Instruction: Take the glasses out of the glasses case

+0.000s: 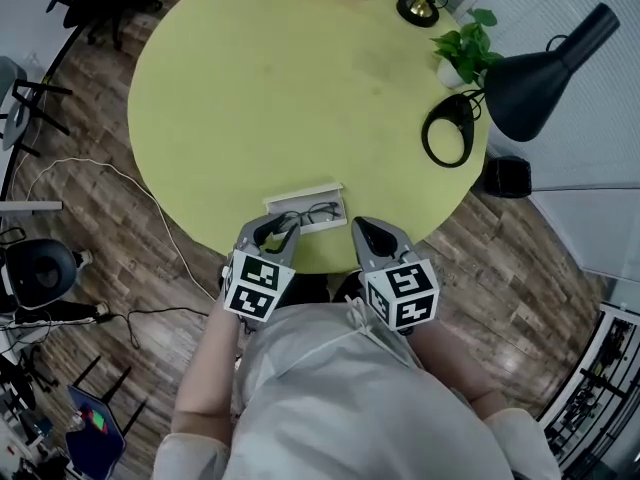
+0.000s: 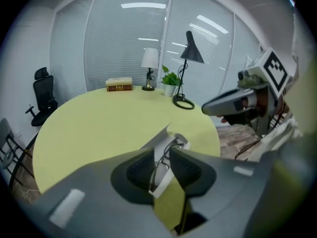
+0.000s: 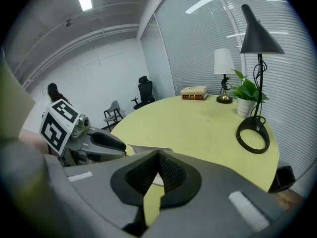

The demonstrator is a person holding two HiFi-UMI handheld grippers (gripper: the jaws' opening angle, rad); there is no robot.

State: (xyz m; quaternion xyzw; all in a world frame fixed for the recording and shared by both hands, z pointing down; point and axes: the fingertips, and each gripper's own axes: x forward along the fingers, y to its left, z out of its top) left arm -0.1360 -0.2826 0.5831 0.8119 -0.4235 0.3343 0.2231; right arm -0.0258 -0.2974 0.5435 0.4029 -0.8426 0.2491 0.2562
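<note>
**While poised at the glasses case [image 1: 300, 200]: glasses [image 1: 320, 213] not yet out**

Lying open at the near edge of the round yellow-green table [image 1: 280, 88], white glasses case, lid raised on its far side; dark-framed glasses inside; left claw [image 1: 278, 230] at the case's left end, jaws parted narrowly, pressing on nothing, case and glasses showing through the gap; right claw [image 1: 372, 234] just beside the case's right end, over the table's rim, jaws closed together, empty; both claws angled downward.
</note>
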